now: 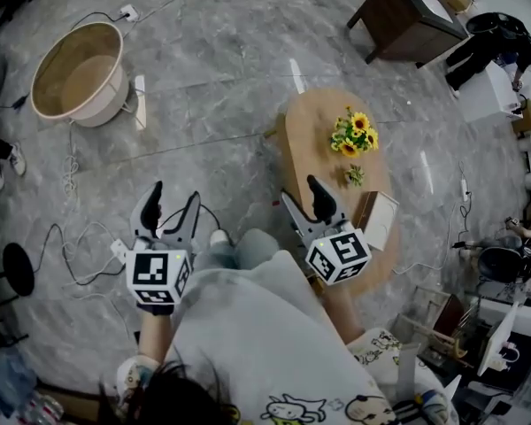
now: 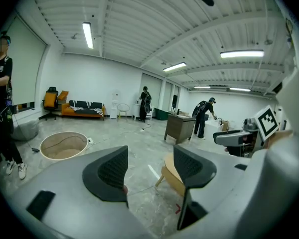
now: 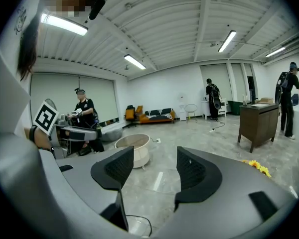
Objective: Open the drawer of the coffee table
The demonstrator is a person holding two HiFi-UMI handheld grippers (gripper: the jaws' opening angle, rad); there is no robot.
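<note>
Left tool (image 1: 174,197) and right tool (image 1: 301,195) both stand spread and empty. Just beyond the right one, the drawer (image 1: 378,220) juts from the oval surface (image 1: 311,122), seemingly open already; any further pull should run straight outward, clear of the sunflowers (image 1: 354,135)

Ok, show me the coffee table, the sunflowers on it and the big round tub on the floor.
coffee table (image 1: 308,140), head view, bare wooden top left of the flowers.
sunflowers (image 1: 355,135), head view, middle of the bunch.
round tub (image 1: 109,96), head view, outer wall on its right side.
</note>
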